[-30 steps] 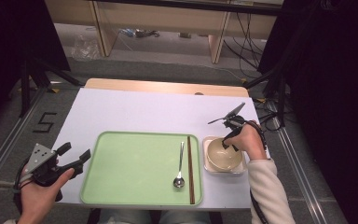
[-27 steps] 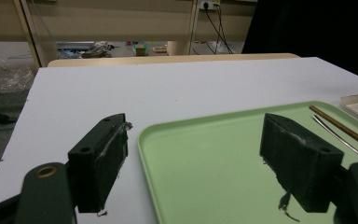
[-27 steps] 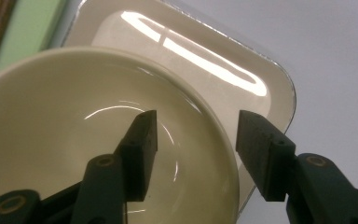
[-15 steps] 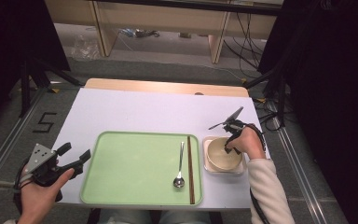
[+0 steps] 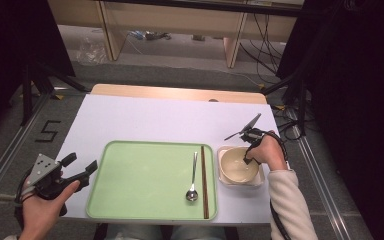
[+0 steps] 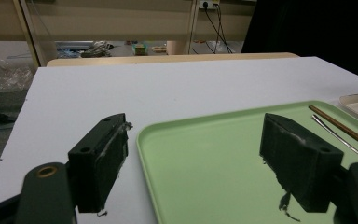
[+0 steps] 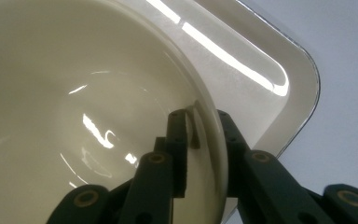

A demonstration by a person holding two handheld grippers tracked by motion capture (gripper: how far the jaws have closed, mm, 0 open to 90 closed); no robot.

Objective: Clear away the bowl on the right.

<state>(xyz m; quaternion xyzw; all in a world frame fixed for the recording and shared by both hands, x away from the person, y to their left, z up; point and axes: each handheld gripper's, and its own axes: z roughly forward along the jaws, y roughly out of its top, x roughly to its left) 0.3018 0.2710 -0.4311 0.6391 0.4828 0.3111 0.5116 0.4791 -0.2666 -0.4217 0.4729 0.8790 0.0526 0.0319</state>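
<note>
Near the tabletop's right edge, the bowl (image 5: pixel 237 165) sits on a small white dish (image 5: pixel 258 180). The right gripper (image 7: pixel 204 133), jaws just closing, pinches its rim; glazed, slippery, breakable, so grip there firmly. The left gripper (image 5: pixel 72 170) hangs open beside the green tray (image 5: pixel 145 185).

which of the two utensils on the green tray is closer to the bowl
The brown chopsticks: they lie along the tray's right edge, beside the bowl; the metal spoon lies on their far side.

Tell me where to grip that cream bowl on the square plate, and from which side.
Take the bowl by its thin rim on the right-hand side, coming down from above with one jaw inside the wall and one outside. The right claw has just been closing there, astride the rim. The square plate under it probably rules out gripping lower.
</note>
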